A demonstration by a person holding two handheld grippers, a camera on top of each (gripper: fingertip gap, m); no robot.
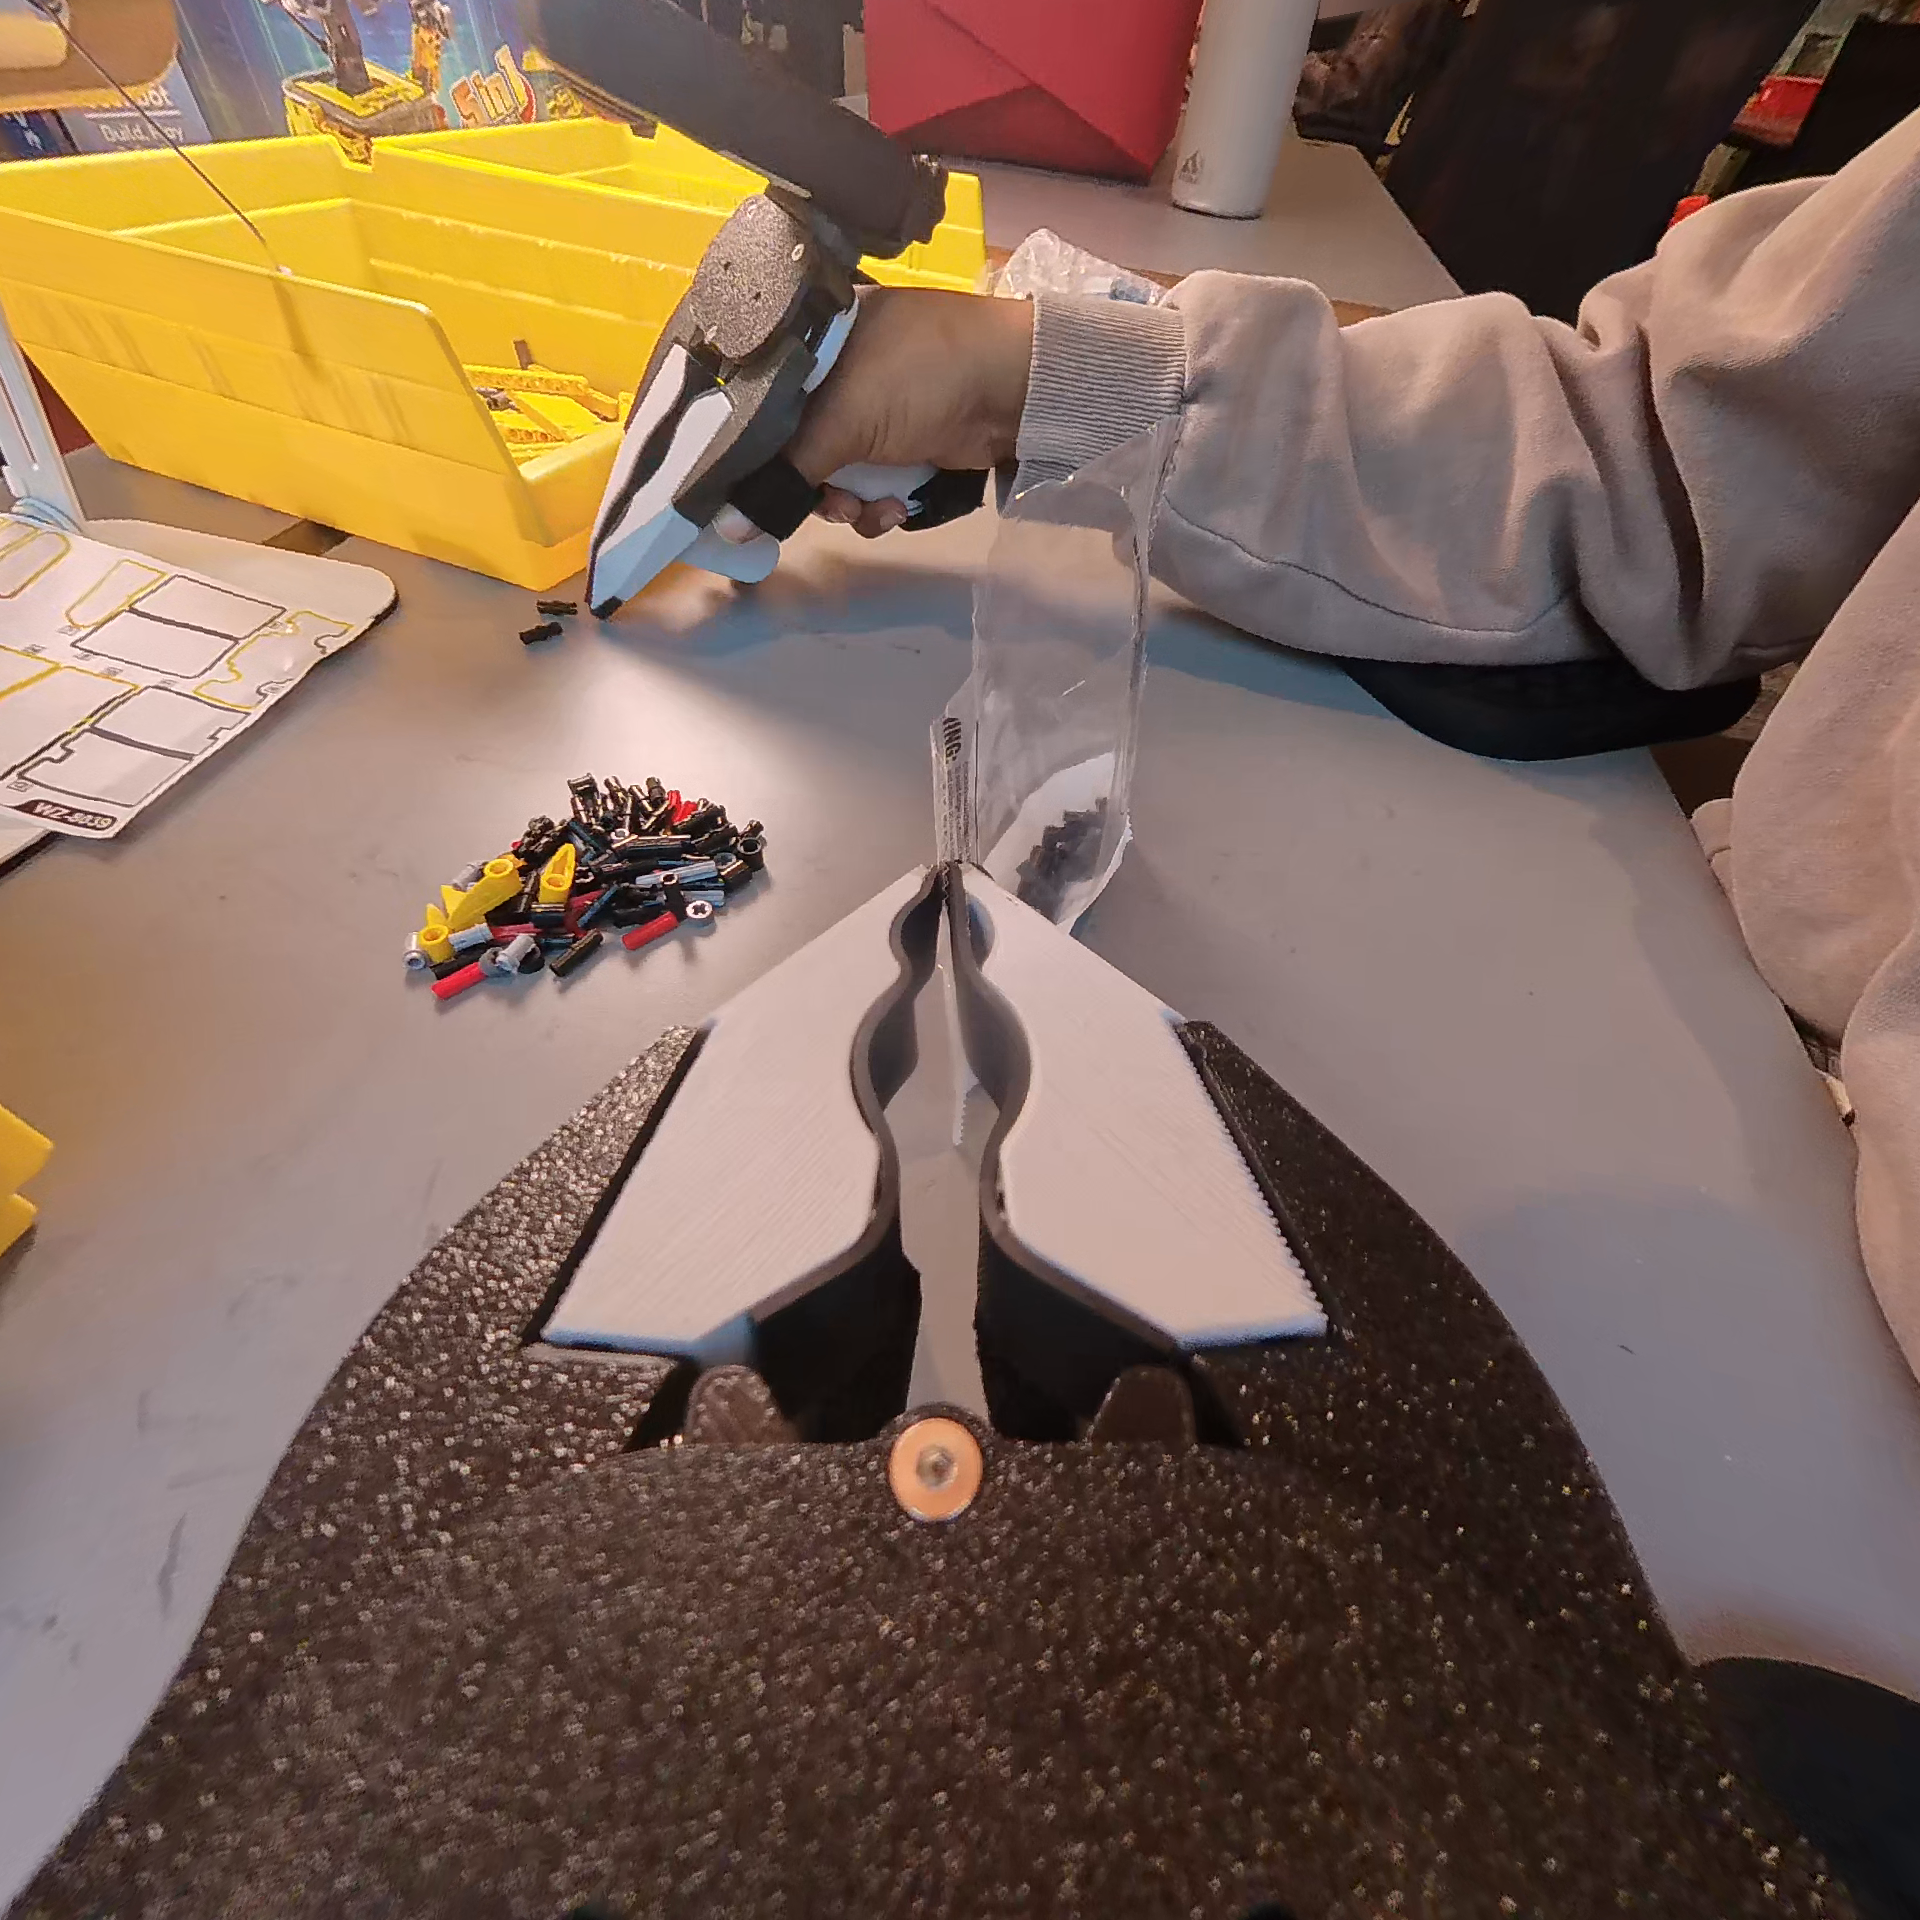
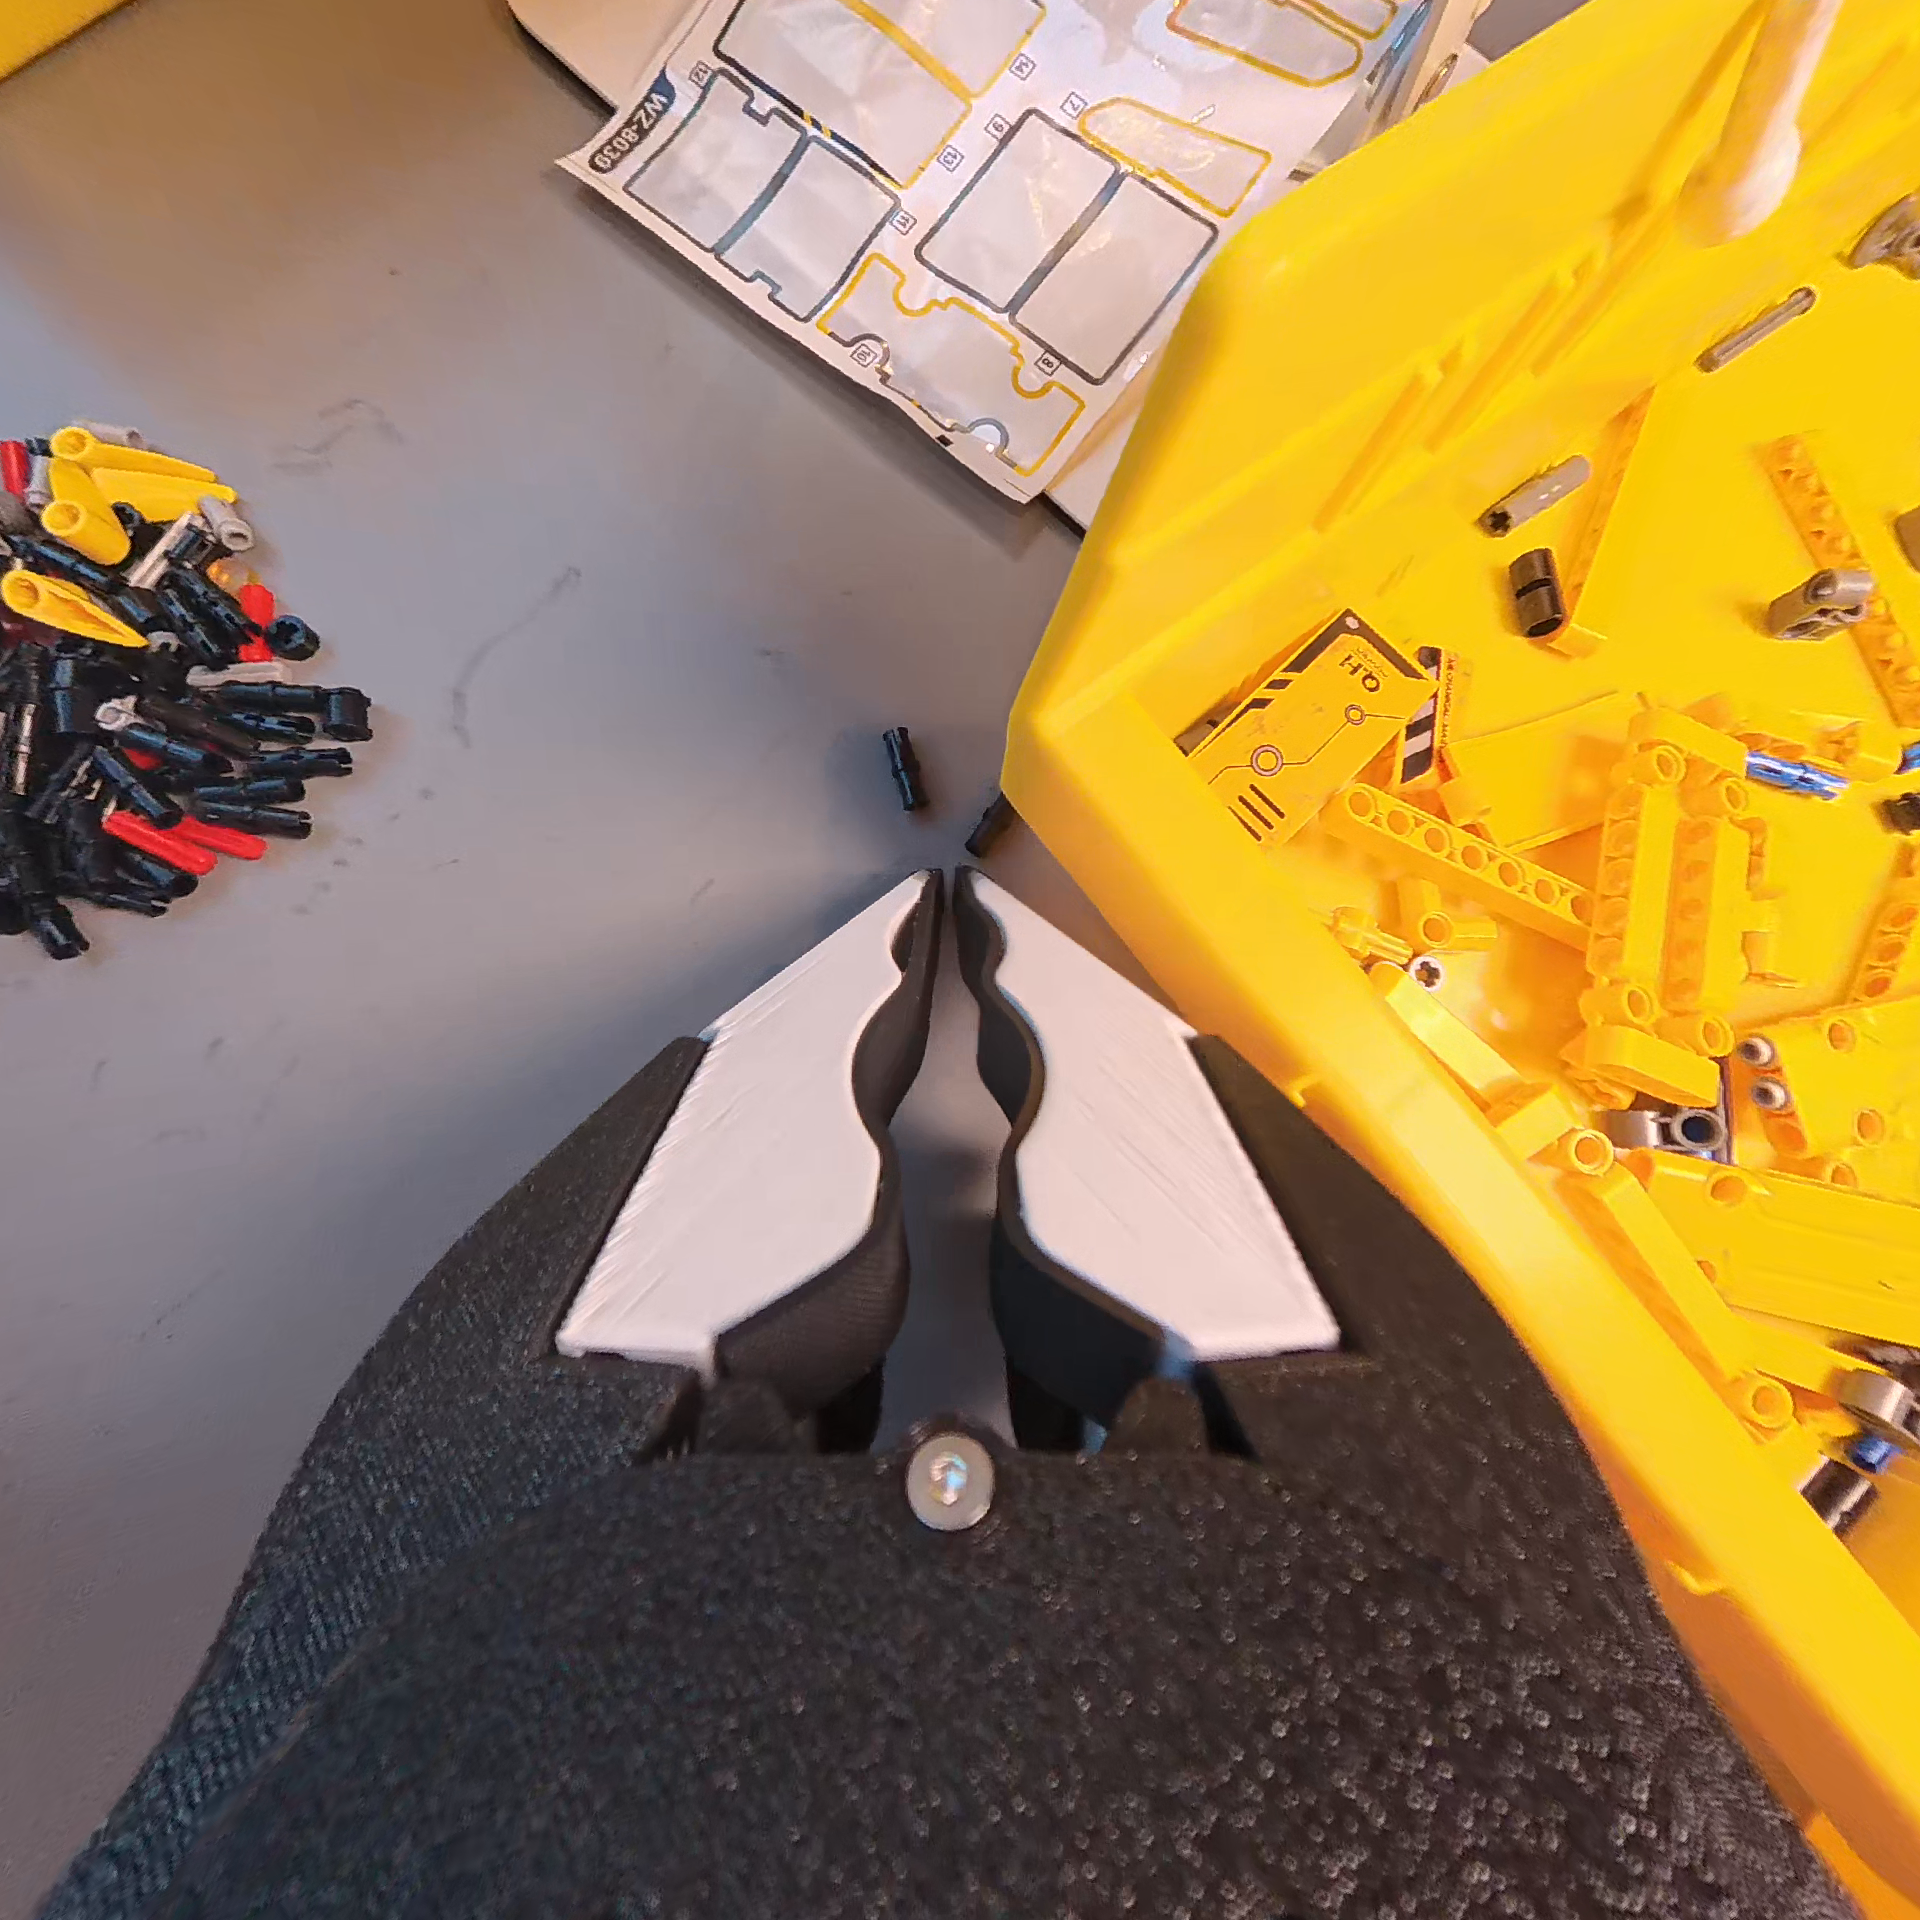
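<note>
My left gripper is shut on the lower edge of a clear plastic bag, which stands up from the fingertips. Several small black pieces sit in the bag's low corner. My right gripper is shut with its tips down at the grey table, and I see nothing between the pads. It also shows in the left wrist view, held by a hand. A black pin lies just ahead of its tips. A second black pin lies against the yellow bin's corner.
A pile of small black, red, yellow and grey parts lies on the table, also in the right wrist view. A yellow bin of yellow bricks stands right of the right gripper. A printed sheet lies at the left. A white bottle stands behind. The left gripper's tips are roughly 30 centimetres from the right gripper's.
</note>
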